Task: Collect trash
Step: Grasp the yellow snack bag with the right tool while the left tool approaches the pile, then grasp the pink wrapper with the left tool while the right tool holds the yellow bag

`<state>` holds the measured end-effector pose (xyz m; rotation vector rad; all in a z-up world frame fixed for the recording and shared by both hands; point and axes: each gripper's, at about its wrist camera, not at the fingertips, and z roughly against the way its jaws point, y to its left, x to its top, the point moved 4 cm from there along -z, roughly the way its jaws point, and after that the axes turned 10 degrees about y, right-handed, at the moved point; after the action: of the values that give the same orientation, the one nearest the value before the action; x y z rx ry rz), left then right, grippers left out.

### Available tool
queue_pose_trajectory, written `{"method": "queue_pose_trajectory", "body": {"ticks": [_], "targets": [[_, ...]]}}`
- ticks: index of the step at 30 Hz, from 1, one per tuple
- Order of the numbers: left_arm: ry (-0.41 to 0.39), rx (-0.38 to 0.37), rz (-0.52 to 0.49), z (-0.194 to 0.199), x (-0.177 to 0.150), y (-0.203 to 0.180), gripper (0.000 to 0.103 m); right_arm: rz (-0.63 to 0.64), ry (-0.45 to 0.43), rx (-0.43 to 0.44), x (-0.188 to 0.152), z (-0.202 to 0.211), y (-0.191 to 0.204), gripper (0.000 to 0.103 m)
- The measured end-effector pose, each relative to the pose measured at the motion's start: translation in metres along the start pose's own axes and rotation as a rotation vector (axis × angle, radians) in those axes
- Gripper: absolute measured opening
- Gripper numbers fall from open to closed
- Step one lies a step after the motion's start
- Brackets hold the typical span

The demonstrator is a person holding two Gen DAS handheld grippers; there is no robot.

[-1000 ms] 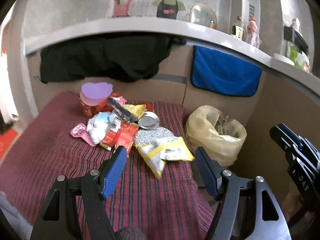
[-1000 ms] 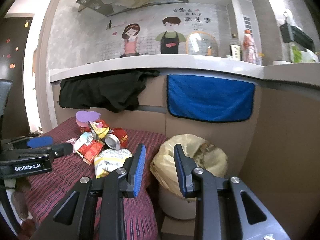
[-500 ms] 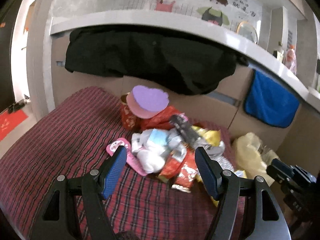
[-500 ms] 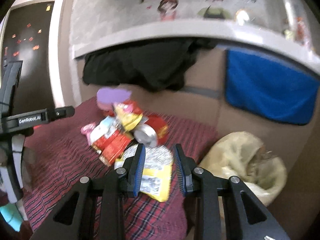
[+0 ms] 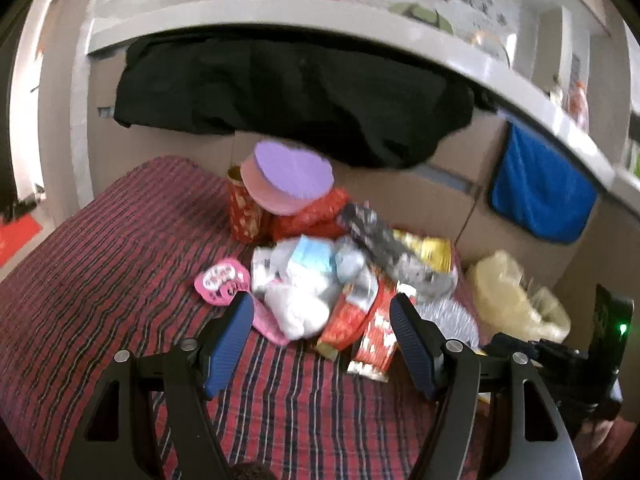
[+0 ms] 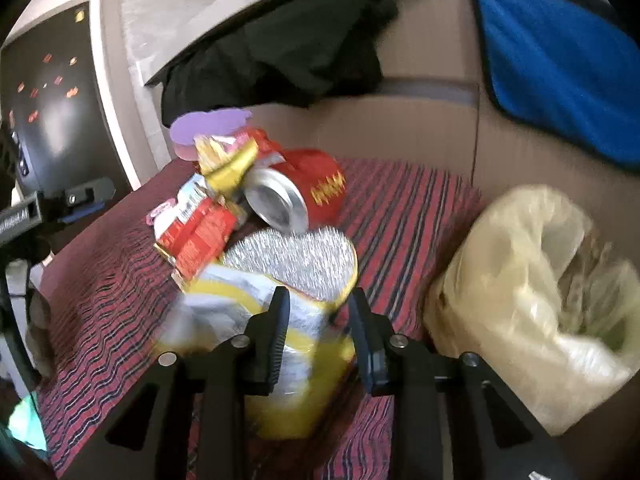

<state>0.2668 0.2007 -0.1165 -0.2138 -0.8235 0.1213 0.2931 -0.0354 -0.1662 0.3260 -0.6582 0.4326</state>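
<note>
A heap of trash lies on a red striped cloth (image 5: 100, 280): white crumpled wrappers (image 5: 304, 292), red packets (image 5: 360, 328), a pink wrapper (image 5: 220, 282), a red tube with a purple lid (image 5: 292, 176). My left gripper (image 5: 322, 320) is open, just short of the white wrappers. My right gripper (image 6: 318, 312) is open with its jaws either side of a yellow and silver snack bag (image 6: 288, 280). A red can (image 6: 300, 196) lies behind it. A bin with a yellow bag (image 6: 536, 288) stands to the right.
Black cloth (image 5: 288, 96) and a blue towel (image 6: 560, 64) hang from the counter behind. Cardboard panels (image 6: 400, 128) back the table. The right gripper's body shows at the right edge of the left wrist view (image 5: 560, 360).
Both grippers have moved from the bin toward the trash heap. The left swung left and closer to the wrappers. The right came down over the yellow snack bag.
</note>
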Motion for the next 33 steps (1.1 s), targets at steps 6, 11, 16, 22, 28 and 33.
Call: {"method": "queue_pose_trajectory", "body": {"ticks": [6, 11, 16, 22, 28, 33], "targets": [[0.042, -0.028, 0.047, -0.006, -0.004, 0.002, 0.071, 0.08, 0.022, 0.013, -0.013, 0.008, 0.019, 0.031], [0.02, 0.012, 0.054, 0.006, 0.0, 0.01, 0.07, 0.167, -0.046, 0.109, 0.001, 0.042, 0.04, 0.034], [0.059, 0.007, 0.076, 0.006, -0.005, 0.019, 0.06, 0.299, 0.02, 0.194, 0.003, 0.032, 0.08, 0.034], [0.066, 0.02, 0.079, 0.009, -0.01, 0.028, 0.058, 0.346, 0.124, 0.163, 0.002, -0.015, 0.09, 0.033], [0.08, 0.001, 0.067, 0.003, -0.004, 0.014, 0.053, 0.256, 0.078, 0.2, 0.015, 0.001, 0.076, 0.012], [0.053, -0.143, 0.047, -0.002, 0.02, -0.026, 0.053, 0.221, -0.062, 0.089, 0.024, 0.045, 0.058, 0.011]]}}
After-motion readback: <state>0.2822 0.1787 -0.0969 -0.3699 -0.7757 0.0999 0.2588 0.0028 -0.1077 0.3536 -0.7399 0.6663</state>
